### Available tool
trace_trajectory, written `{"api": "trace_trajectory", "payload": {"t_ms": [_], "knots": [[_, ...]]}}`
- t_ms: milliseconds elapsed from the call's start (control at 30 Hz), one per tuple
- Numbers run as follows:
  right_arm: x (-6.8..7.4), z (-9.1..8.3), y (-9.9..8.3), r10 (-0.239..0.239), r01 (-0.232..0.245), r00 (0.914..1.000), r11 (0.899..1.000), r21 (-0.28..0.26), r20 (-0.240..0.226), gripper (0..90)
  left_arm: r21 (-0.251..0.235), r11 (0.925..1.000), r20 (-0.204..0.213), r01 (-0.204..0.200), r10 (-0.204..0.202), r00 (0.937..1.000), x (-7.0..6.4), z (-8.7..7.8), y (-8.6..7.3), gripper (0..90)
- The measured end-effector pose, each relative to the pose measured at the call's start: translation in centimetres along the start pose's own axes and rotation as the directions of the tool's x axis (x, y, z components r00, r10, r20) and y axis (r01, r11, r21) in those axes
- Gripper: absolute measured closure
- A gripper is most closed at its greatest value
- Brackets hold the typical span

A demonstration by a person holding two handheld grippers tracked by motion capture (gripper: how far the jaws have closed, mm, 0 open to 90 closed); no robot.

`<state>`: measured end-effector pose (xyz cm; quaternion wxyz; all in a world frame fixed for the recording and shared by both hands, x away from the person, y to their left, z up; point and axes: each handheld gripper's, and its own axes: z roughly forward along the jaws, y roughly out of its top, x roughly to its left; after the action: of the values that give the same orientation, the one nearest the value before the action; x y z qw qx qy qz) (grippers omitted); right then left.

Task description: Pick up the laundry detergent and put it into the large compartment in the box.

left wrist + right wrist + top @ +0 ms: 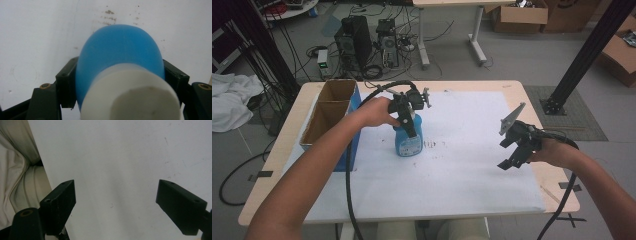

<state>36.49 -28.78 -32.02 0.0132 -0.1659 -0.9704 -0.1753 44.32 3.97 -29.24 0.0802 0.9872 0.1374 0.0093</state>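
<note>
A blue bottle [408, 142] with a pale label stands upright on the white sheet [462, 170] near the table's middle. My left gripper [408, 122] comes down on it from above and is shut on its upper part. In the left gripper view the bottle's white cap [130, 97] is nearest the camera, the blue body [120, 45] lies beyond it, and my gripper [120, 81] has a black jaw pressed against each side. My right gripper [510, 152] hovers over the sheet's right edge, away from the bottle. It stands open [116, 200] with only white sheet between its jaws.
An open cardboard box [329, 112] with a blue side and two compartments stands at the table's left edge, close to the left forearm. The wooden table [557, 182] shows bare beyond the sheet. Cables trail from both grippers. Pale cloth [17, 182] shows past the sheet's near edge.
</note>
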Motion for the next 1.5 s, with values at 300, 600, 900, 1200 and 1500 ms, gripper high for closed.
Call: {"api": "trace_trajectory", "payload": {"t_ms": [300,600,900,1200,1500], "knots": [[0.1,0.0,0.0,0.0,0.0,1.0,1.0,0.002,0.001,16.1,-0.008,1.0,-0.004,0.002,-0.002,1.0,-0.1,-0.1,0.0,34.0],[0.1,0.1,0.0,0.0,0.0,1.0,1.0,0.0,0.003,16.1,-0.013,0.9999,-0.011,0.004,-0.004,0.9999,0.0,-0.2,0.0,37.0],[0.1,0.1,0.1,-0.001,0.001,1.0,1.0,0.001,0.001,16.1,-0.014,0.9999,-0.021,-0.004,0.004,0.9998,-0.1,-0.2,0.0,37.1],[0.1,0.1,0.0,0.003,-0.003,1.0,1.0,0.001,0.002,16.1,-0.011,0.9997,-0.032,-0.02,0.02,0.9993,-0.3,-0.3,-0.1,37.8],[0.3,0.0,-0.3,0.005,-0.005,1.0,1.0,0.0,0.003,16.1,-0.032,0.9994,-0.012,0.015,-0.015,0.9998,-0.7,-1.8,-0.2,37.8]]}}
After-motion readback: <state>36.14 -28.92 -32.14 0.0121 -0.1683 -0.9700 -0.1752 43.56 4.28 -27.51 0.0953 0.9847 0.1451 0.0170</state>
